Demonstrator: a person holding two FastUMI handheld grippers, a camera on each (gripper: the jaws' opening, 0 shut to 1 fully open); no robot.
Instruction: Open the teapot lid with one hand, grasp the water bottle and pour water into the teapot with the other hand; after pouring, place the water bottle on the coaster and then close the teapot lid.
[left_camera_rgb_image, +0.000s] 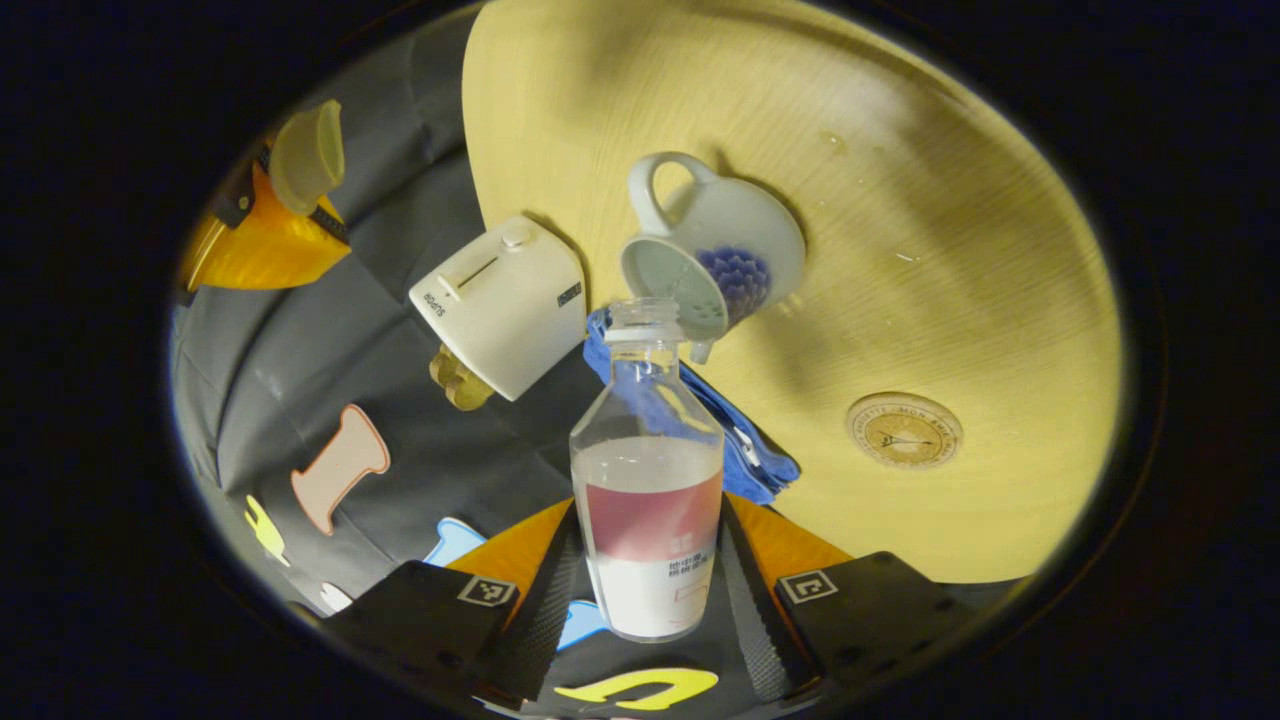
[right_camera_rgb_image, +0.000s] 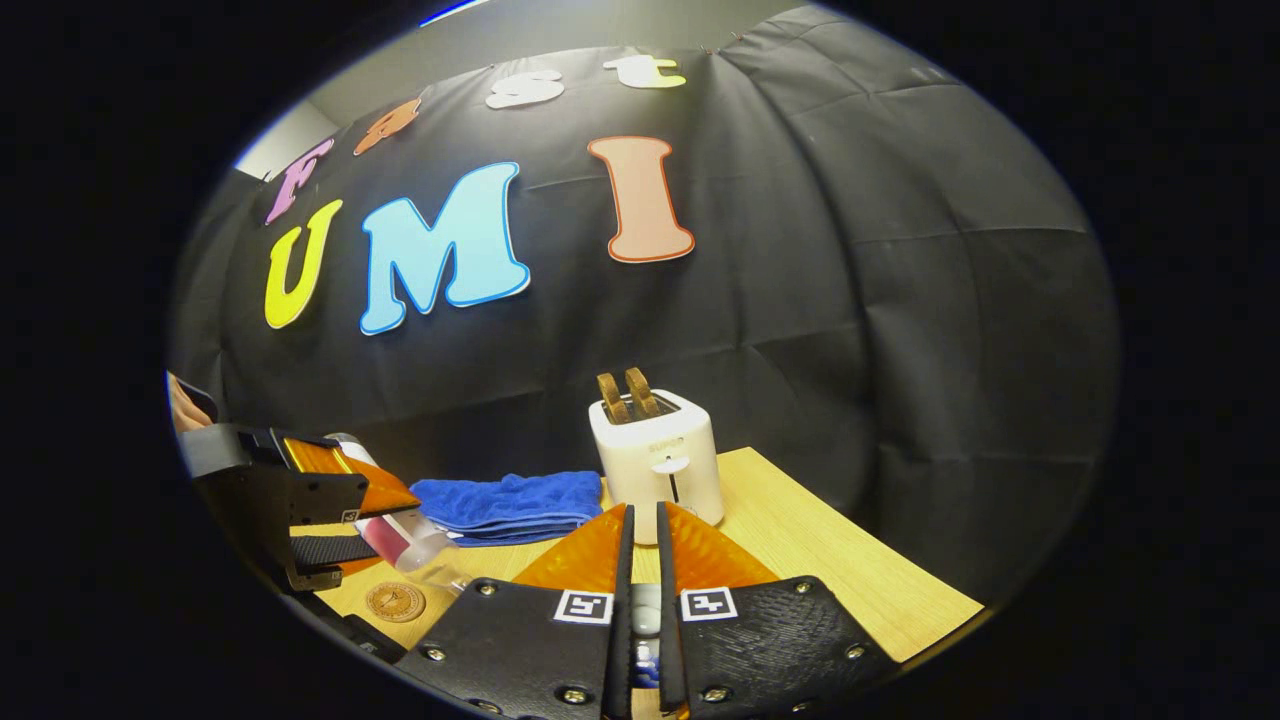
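1. Far left in the left gripper view: the right gripper (left_camera_rgb_image: 305, 160) is held up and away from the table, pinching the teapot lid (left_camera_rgb_image: 310, 155). In the right gripper view its fingers are pressed nearly together on something pale between them, which I'd guess is that lid. So lid-off looks done.
2. Next over, a white toaster (left_camera_rgb_image: 505, 300) with two toast slices (right_camera_rgb_image: 625, 395) sticking out, and one folded blue towel (right_camera_rgb_image: 505, 505) beside it.
3. Middle: the left gripper (left_camera_rgb_image: 648, 585) is clamped on the water bottle (left_camera_rgb_image: 648, 470), both fingers on its lower body. The cap is off, it's roughly half full, and it's tipped with the mouth aimed at the open teapot (left_camera_rgb_image: 715, 255), just in front of its opening.
4. I can't make out an actual stream, so I'd say pouring is about to start or barely going.
5. Right: one round coaster (left_camera_rgb_image: 903, 430) sits bare on the wooden table (left_camera_rgb_image: 950, 230), near the teapot.
6. Still left, by my read: finish the pour, set the bottle on the coaster, put the lid back.
7. Count: two grippers, one each of teapot, lid, bottle, coaster, toaster and towel.
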